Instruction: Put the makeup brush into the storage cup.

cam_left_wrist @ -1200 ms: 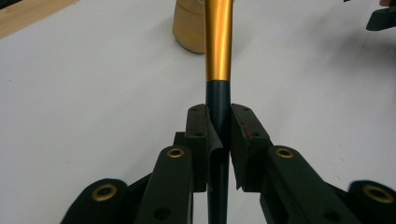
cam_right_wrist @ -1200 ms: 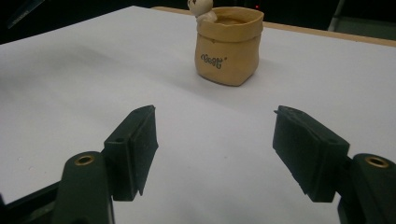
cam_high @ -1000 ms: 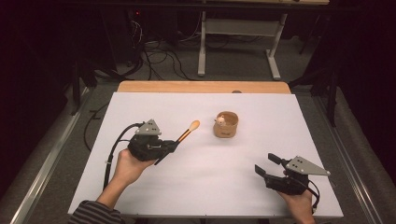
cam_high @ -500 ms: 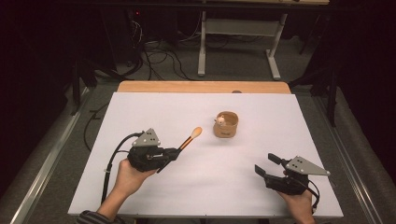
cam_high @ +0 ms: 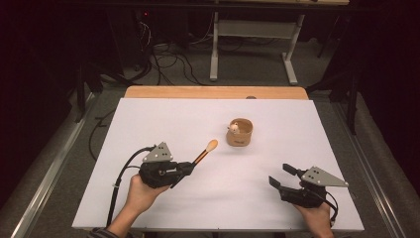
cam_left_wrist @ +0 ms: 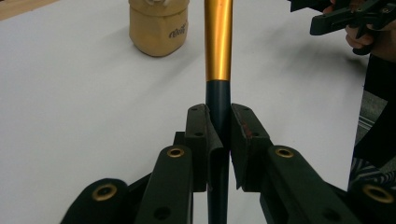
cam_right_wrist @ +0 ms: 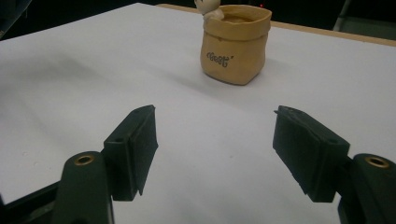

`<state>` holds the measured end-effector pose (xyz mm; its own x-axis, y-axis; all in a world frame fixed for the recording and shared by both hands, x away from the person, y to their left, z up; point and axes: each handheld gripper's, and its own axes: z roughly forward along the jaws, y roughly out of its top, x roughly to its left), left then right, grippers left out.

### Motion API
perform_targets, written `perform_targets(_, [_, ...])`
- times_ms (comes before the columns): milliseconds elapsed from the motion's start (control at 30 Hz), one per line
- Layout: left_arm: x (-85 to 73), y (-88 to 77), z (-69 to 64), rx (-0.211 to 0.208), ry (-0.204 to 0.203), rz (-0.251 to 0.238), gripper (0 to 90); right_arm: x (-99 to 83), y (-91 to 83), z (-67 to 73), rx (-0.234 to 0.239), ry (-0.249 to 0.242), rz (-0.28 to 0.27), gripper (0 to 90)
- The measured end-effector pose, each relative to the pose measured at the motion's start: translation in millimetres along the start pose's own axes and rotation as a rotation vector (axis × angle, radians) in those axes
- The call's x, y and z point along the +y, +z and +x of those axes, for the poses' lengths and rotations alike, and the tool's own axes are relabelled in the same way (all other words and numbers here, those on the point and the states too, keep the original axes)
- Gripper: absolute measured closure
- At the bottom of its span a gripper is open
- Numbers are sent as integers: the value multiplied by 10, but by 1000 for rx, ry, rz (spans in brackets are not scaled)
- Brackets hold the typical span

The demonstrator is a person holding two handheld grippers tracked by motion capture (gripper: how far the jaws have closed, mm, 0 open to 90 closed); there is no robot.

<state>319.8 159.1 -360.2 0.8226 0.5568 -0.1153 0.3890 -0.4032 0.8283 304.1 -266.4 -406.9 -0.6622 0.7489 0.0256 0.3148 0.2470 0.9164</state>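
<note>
Two things matter here: the brush (cam_high: 204, 151) clamped in your left gripper (cam_high: 184, 168) and the small tan pot (cam_high: 240, 133) it points toward. Your left jaws are closed tight on the dark lower part of the handle, as the left gripper view makes plain, with the gold band (cam_left_wrist: 218, 39) rising just beyond the pads and the pale rounded tip nearest the pot, just short of its near left side and off the white table (cam_high: 163, 119). Judging from that, the step is to carry the brush to the pot and stand it inside, so lift the tip above the rim before you swing over, then tilt the handle more upright and lower it straight down; the mouth is narrow and a small pale figure perches on the rim, leaving little room. The pot looks like a soft-edged, sack-shaped ceramic piece with matte walls and dark lettering, light enough to slide if nudged. The handle is smooth and round, so it may twist in the pads. Your right gripper (cam_high: 285, 174), well to the near right of the pot, rests with its jaws spread wide and nothing between them; bring it nearer to steady the pot if needed.
</note>
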Motion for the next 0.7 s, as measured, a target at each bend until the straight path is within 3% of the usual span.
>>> perform_targets(333, [-1, 26, -40, -10, 10, -29, 784, 20, -8, 47, 24, -1, -10, 311])
perform_targets(700, [5, 73, -94, -27, 18, -51, 784, 125, 82, 295, 121, -27, 52, 346])
